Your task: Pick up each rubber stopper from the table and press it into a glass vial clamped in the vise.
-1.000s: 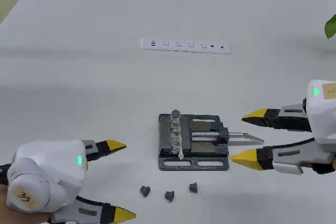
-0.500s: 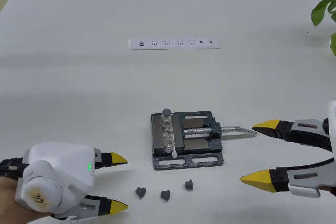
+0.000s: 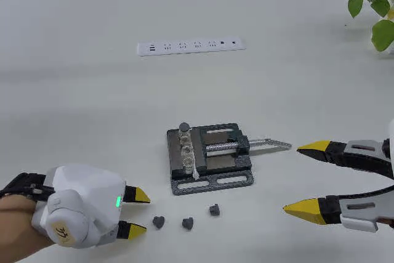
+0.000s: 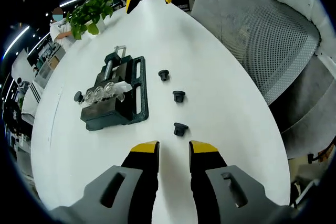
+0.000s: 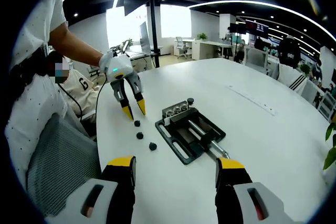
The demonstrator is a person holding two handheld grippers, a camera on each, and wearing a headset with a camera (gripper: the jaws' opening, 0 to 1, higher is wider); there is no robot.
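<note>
A dark vise [image 3: 215,163] [image 4: 134,98] [image 5: 197,129] clamps a row of glass vials [image 3: 186,152] [image 4: 102,92] [image 5: 177,108]. The far vial carries a dark stopper [image 3: 183,127] [image 4: 78,96]. Three loose rubber stoppers [image 3: 159,221] [image 3: 188,223] [image 3: 214,210] lie on the table in front of the vise. My left gripper [image 3: 144,212] [image 4: 174,148] is open with a narrow gap, empty, its tips just short of the nearest stopper [image 4: 180,128]. My right gripper [image 3: 293,179] [image 5: 175,162] stands wide open and empty, right of the vise handle [image 3: 271,145].
A white power strip [image 3: 191,45] lies farther back on the white table [image 3: 92,103]. A green plant [image 3: 372,4] stands at the far right. A mesh chair [image 4: 262,30] is beside the table's near edge, and a person [image 5: 37,103] is beside the left gripper.
My left gripper's jaws have narrowed and it has come closer to the loose stoppers. The right gripper has drawn back from the vise and stays wide open. The head camera has shifted.
</note>
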